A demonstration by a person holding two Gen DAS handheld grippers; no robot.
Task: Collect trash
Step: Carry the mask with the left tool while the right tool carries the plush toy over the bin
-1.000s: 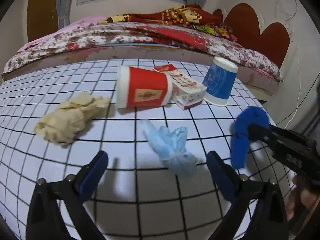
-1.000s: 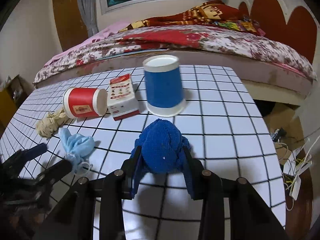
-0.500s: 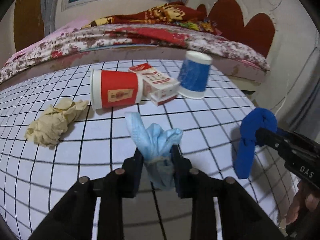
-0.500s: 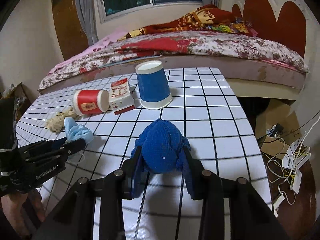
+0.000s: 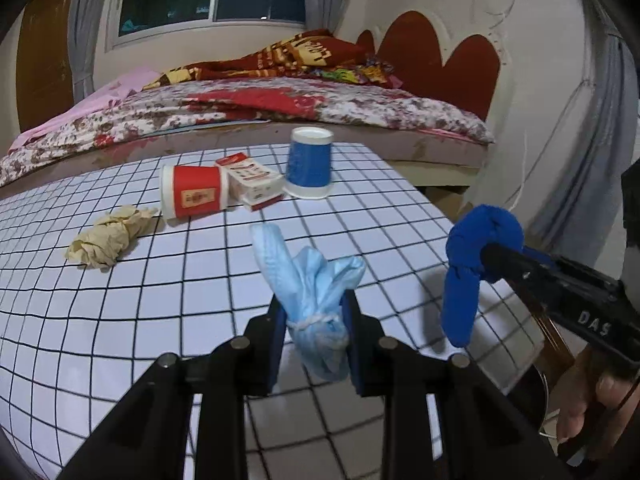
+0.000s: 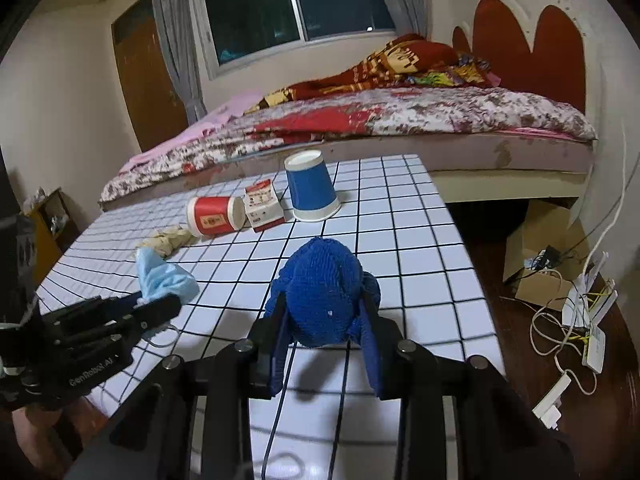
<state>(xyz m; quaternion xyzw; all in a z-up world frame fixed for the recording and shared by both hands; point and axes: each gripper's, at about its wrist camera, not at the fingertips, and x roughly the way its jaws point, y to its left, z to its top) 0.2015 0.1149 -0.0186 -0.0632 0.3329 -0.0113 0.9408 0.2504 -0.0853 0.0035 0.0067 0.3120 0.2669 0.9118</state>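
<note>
The left gripper clamps a crumpled light-blue mask, lifted clear of the gridded table; the right gripper pinches a dark-blue cloth bundle tight between its pads; beyond both claws lie a tan paper wad, a tipped red cup, a small carton and an upturned blue cup.

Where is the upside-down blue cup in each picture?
Left wrist view: the blue cup stands upside down at the table's far end, right of the small carton.
Right wrist view: the blue cup is upper middle, again just right of the small carton.
Shared landmark: the red cup lying on its side, left of the carton.
</note>
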